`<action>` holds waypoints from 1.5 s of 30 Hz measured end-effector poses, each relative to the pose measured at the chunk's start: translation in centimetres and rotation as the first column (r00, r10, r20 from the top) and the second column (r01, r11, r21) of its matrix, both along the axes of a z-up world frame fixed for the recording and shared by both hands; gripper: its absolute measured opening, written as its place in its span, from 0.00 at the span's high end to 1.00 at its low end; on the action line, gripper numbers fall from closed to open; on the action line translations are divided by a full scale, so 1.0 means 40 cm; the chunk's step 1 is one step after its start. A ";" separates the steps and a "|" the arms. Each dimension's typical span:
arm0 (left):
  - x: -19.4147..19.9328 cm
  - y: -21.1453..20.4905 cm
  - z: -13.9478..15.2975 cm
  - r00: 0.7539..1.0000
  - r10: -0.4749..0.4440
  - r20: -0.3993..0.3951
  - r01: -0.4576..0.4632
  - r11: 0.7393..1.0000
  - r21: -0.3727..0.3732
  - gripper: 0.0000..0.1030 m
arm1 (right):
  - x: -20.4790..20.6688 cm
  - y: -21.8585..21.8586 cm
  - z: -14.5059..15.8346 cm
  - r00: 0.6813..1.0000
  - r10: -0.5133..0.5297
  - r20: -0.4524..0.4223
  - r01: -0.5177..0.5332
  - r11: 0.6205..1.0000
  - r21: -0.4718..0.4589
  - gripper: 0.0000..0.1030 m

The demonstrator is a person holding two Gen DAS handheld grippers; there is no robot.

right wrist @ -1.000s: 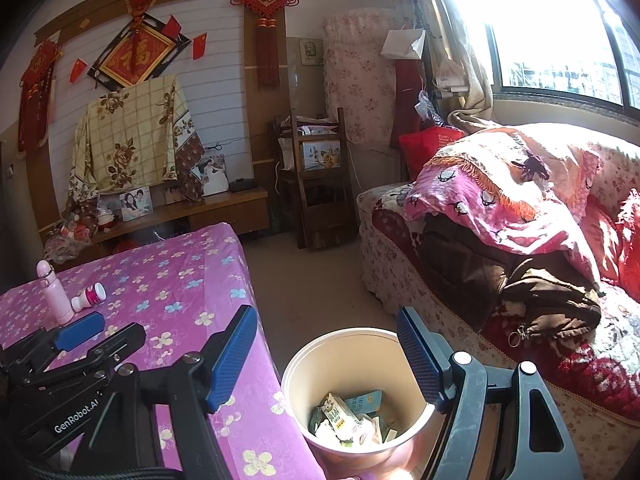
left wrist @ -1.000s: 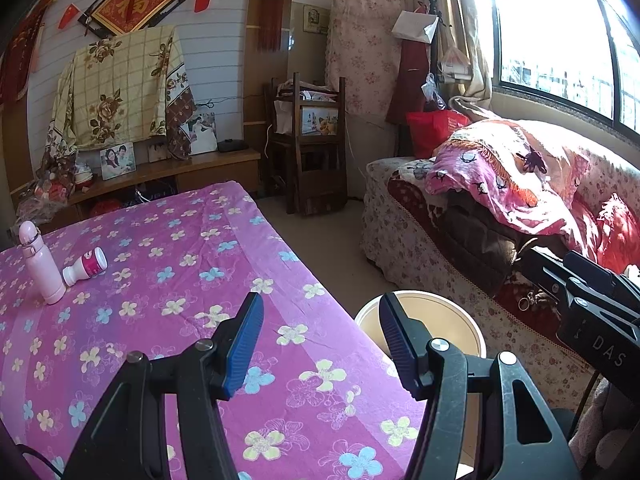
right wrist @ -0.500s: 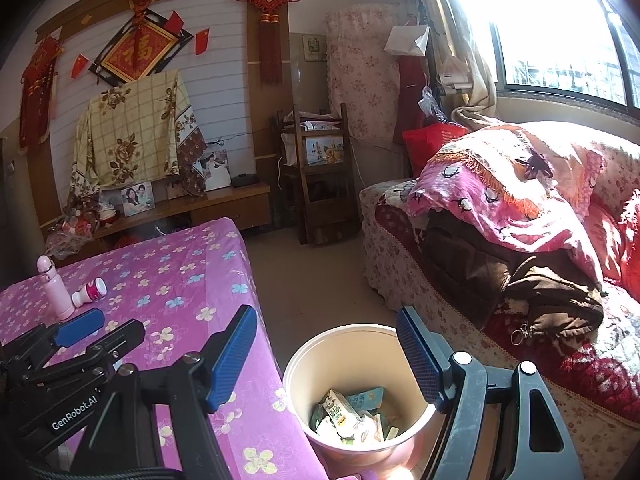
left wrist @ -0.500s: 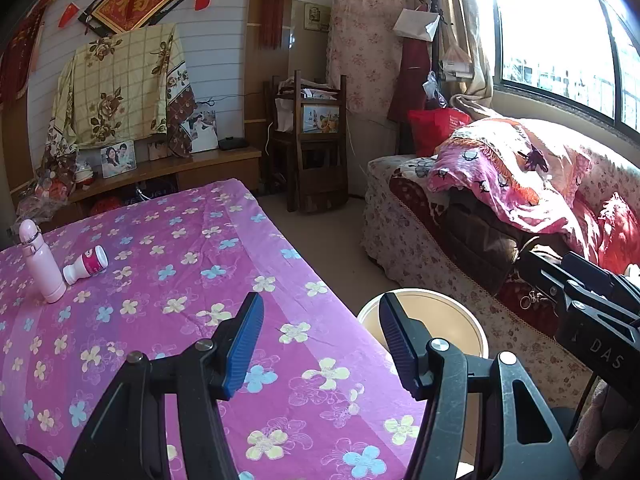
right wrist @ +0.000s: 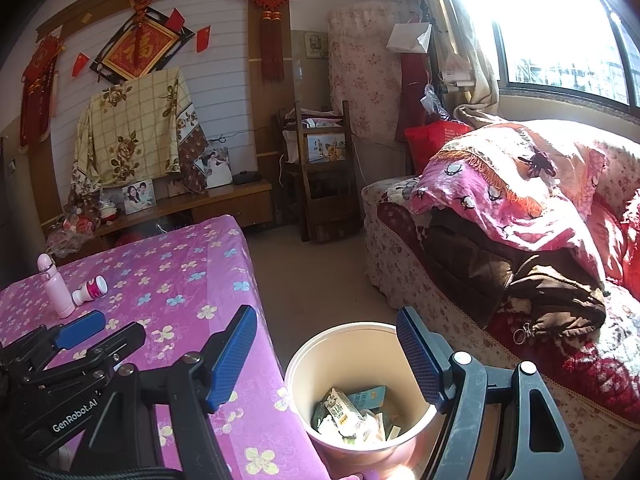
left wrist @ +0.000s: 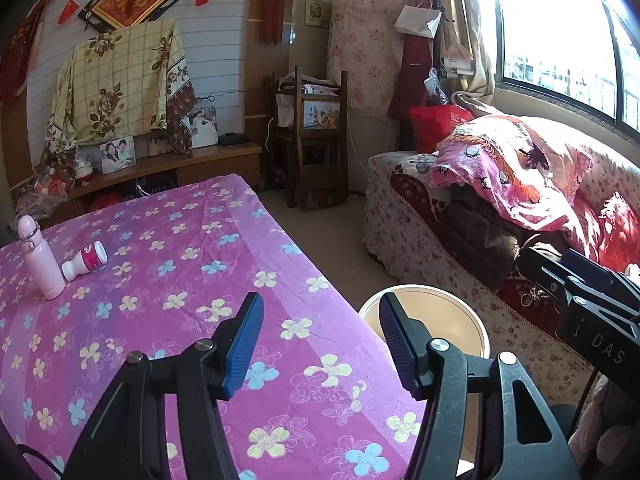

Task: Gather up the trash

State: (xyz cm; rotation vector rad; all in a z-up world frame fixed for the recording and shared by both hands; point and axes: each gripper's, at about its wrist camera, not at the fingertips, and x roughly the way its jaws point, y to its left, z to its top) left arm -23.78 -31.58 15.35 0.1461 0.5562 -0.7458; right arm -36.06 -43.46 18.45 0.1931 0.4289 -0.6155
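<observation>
Beside the desk [left wrist: 168,264], both tongs hang apart and empty, unmoved over the last second: left tongs [left wrist: 320,344] over the floral cloth, right tongs [right wrist: 326,356] above the waste bin [right wrist: 320,360], which holds cartons and wrappers. Nothing has shifted, so collection looks paused. One small white-and-pink bottle [left wrist: 85,260], possibly trash, lies beside the upright pink flask [left wrist: 40,258].

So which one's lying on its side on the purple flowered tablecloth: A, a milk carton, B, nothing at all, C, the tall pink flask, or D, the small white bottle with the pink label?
D: the small white bottle lies tipped over on the tablecloth next to the upright pink flask; cartons show only in the bin.
</observation>
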 end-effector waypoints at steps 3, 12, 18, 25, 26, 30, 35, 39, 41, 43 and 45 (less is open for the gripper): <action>0.000 0.001 -0.002 1.000 -0.002 -0.003 0.002 1.000 0.001 0.41 | 0.000 0.000 0.000 1.000 0.000 -0.001 0.000 1.000 -0.002 0.27; -0.006 -0.005 -0.007 1.000 -0.003 0.000 0.003 1.000 0.009 0.41 | 0.003 -0.006 -0.011 1.000 -0.004 -0.003 0.004 1.000 0.006 0.27; -0.009 -0.008 -0.009 1.000 -0.006 0.001 0.006 1.000 0.012 0.41 | 0.001 -0.013 -0.015 1.000 -0.006 -0.006 0.006 1.000 0.011 0.27; -0.015 -0.012 -0.010 1.000 -0.013 0.010 0.013 1.000 0.016 0.41 | 0.001 -0.012 -0.014 1.000 -0.006 -0.004 0.006 1.000 0.013 0.27; -0.016 -0.012 -0.009 1.000 -0.015 0.011 0.015 1.000 0.018 0.41 | 0.000 -0.014 -0.015 1.000 -0.007 -0.003 0.007 1.000 0.015 0.27; -0.018 -0.015 -0.011 1.000 -0.019 0.007 0.019 1.000 0.020 0.41 | 0.000 -0.015 -0.015 1.000 -0.010 -0.005 0.010 1.000 0.014 0.27; -0.019 -0.018 -0.015 1.000 -0.027 0.001 0.027 0.999 0.023 0.41 | -0.001 -0.016 -0.017 1.000 -0.011 -0.007 0.011 1.000 0.017 0.27; -0.023 -0.022 -0.018 0.999 -0.040 -0.003 0.040 0.999 0.026 0.41 | -0.003 -0.018 -0.020 1.000 -0.010 -0.012 0.010 1.000 0.019 0.27; -0.026 -0.025 -0.019 0.999 -0.045 -0.004 0.045 0.999 0.027 0.41 | -0.004 -0.020 -0.022 1.000 -0.010 -0.012 0.010 1.000 0.019 0.27; -0.027 -0.027 -0.020 0.999 -0.048 -0.007 0.048 0.998 0.029 0.41 | -0.003 -0.020 -0.022 1.000 -0.010 -0.012 0.010 1.000 0.019 0.27; -0.026 -0.028 -0.022 0.999 -0.050 -0.013 0.050 0.998 0.029 0.41 | -0.003 -0.020 -0.022 1.000 -0.010 -0.014 0.011 1.000 0.021 0.27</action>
